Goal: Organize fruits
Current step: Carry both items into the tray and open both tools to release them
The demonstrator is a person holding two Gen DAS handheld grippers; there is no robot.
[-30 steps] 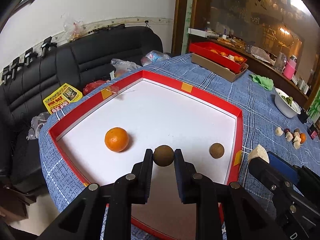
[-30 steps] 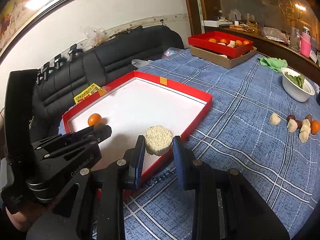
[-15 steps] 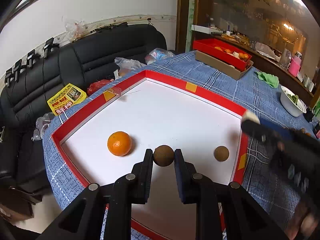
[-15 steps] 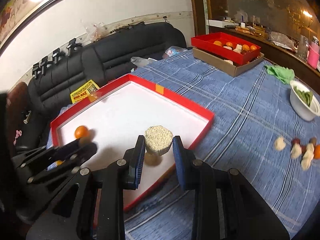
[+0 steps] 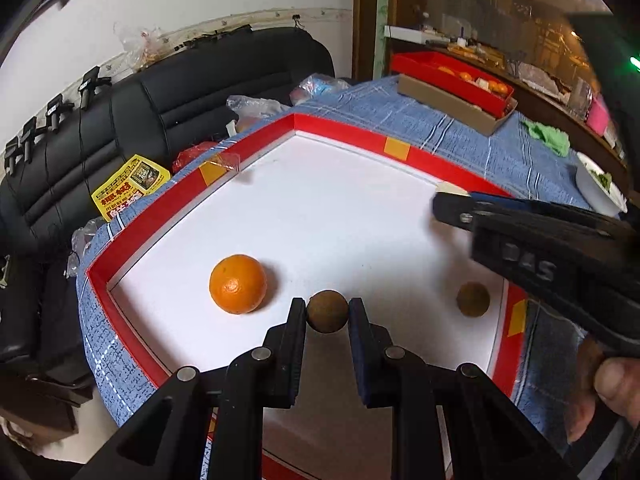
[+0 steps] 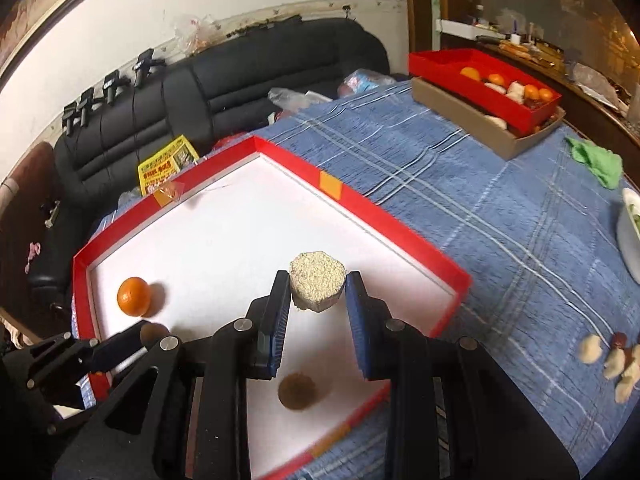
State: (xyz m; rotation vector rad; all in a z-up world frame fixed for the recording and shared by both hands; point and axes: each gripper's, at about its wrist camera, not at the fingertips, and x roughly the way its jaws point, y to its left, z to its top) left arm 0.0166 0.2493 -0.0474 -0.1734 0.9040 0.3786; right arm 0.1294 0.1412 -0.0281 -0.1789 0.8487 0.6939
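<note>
Your left gripper had its jaws clenched on a brown fruit, held low over the near part of the red tray. An orange sat on the tray's white floor just left of that fruit, close but apart from it. A second brown fruit lay on the floor near the tray's right wall.

Your right gripper had its jaws grasping a pale, grainy puck, flat face up, above the white floor inside the tray's right side. In the right wrist view the second brown fruit showed below and behind the puck, blurred. In the left wrist view the right gripper reached in from the right over the tray wall, and only a pale edge of the puck showed at its tip. Part of your right hand showed at the lower right edge.

On the blue plaid counter beyond the tray stood a smaller red box of oranges and pale pieces, set on a cardboard box. A green cloth lay near a white bowl, and a loose cluster of pale and dark pieces lay to the right, well apart from the tray.
</note>
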